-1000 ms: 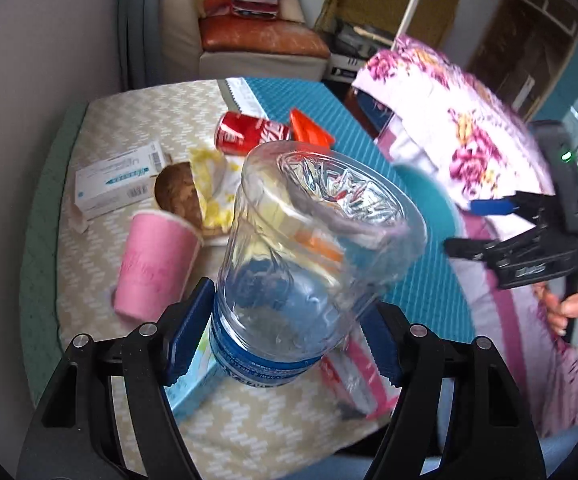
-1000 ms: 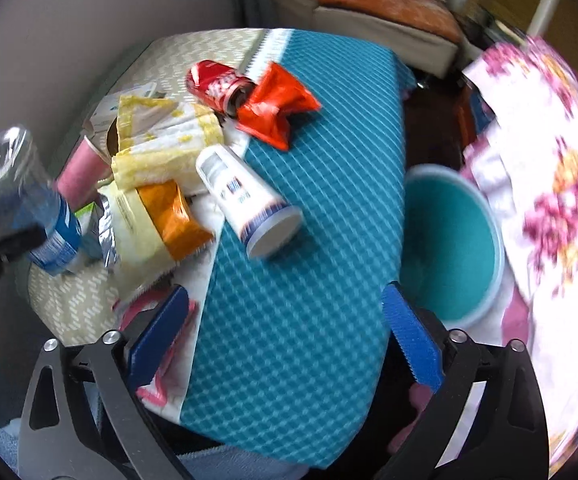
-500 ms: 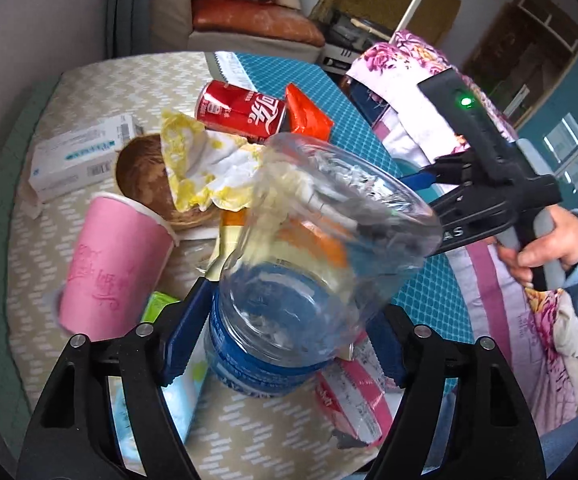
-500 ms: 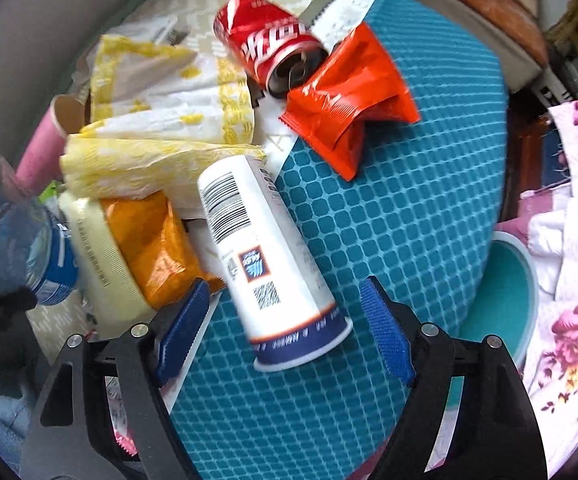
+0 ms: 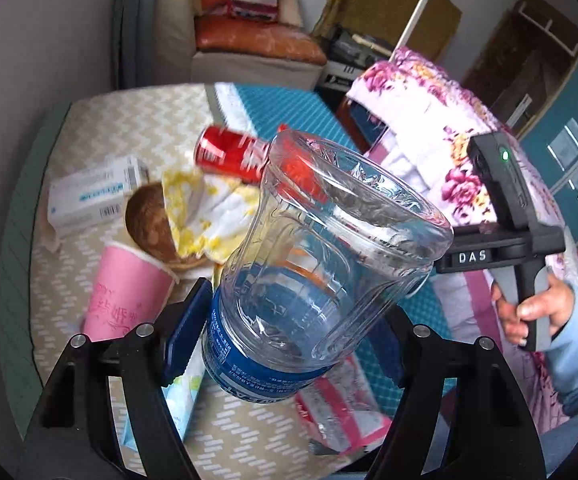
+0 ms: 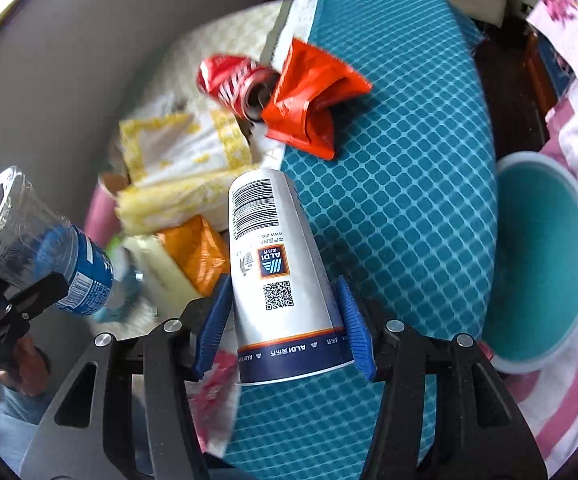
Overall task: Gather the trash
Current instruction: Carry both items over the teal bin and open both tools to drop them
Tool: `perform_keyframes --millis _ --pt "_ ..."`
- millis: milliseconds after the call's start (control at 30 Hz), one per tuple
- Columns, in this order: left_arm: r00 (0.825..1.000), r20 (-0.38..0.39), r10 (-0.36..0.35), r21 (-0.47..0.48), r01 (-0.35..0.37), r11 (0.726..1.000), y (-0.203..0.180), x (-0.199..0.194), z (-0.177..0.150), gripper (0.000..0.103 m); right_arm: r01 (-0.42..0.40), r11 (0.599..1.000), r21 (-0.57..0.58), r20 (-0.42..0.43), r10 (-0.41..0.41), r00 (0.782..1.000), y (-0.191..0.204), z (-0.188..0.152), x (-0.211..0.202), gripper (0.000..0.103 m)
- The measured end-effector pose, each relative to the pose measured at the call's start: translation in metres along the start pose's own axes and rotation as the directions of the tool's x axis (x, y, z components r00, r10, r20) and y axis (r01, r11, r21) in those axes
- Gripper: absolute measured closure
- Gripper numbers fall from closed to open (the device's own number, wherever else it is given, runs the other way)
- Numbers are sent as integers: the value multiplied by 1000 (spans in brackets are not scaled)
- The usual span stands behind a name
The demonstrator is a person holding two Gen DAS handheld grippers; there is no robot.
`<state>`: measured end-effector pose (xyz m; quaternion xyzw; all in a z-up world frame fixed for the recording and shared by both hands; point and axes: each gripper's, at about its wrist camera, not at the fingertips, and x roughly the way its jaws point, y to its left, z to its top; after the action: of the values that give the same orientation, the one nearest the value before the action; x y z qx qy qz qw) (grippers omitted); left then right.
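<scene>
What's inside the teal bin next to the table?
Right wrist view: the teal bin shows only bare teal wall and floor, no trash visible. The table edge covers its near-left part, so that corner can't be checked.

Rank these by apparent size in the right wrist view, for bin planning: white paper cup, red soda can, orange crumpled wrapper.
1. White paper cup, though nearest the camera.
2. Orange crumpled wrapper and red soda can: similar, can blurred, unranked.
</scene>
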<state>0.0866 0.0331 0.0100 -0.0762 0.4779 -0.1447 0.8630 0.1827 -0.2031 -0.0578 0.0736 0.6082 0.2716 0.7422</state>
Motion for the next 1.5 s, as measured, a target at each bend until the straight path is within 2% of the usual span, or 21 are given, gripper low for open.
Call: perform_keyframes --millis 100,200,300,433,633,800,967,1100,1133,1333,1500 --pt "1000 8 14 33 -15 999 -17 -5 9 29 -42 999 26 49 41 998 -3 -6 -16 52" --pt "1000 -12 8 70 -7 998 -37 5 20 29 -62 995 72 134 52 990 -21 -18 -47 52" --pt "999 -34 -13 122 17 992 -64 23 35 29 -56 990 133 192 30 981 -45 -25 -73 52" --pt "995 -76 -57 202 71 977 -112 59 55 29 -34 969 246 265 -33 964 -95 -45 -108 52" --pt "984 -159 -79 281 122 952 -179 130 72 29 -3 923 385 306 -124 944 -161 -71 -132 52" --pt "968 -244 -53 306 129 943 -213 187 72 29 10 894 449 292 -157 943 -194 -79 -121 52" --pt "961 -276 -17 333 112 936 -230 218 74 28 11 876 483 284 -169 944 -216 -84 -115 52" --pt "963 -271 4 348 94 933 -233 226 72 18 19 874 486 269 -170 948 -222 -84 -109 53" --pt "961 -276 7 350 94 932 -233 228 71 18 17 871 491 264 -167 950 -224 -84 -107 55" --pt "953 -301 9 340 99 935 -230 241 64 18 11 867 498 249 -155 956 -233 -86 -98 55" --pt "953 -301 -4 311 103 945 -220 236 62 18 13 867 498 234 -149 961 -234 -83 -90 55"
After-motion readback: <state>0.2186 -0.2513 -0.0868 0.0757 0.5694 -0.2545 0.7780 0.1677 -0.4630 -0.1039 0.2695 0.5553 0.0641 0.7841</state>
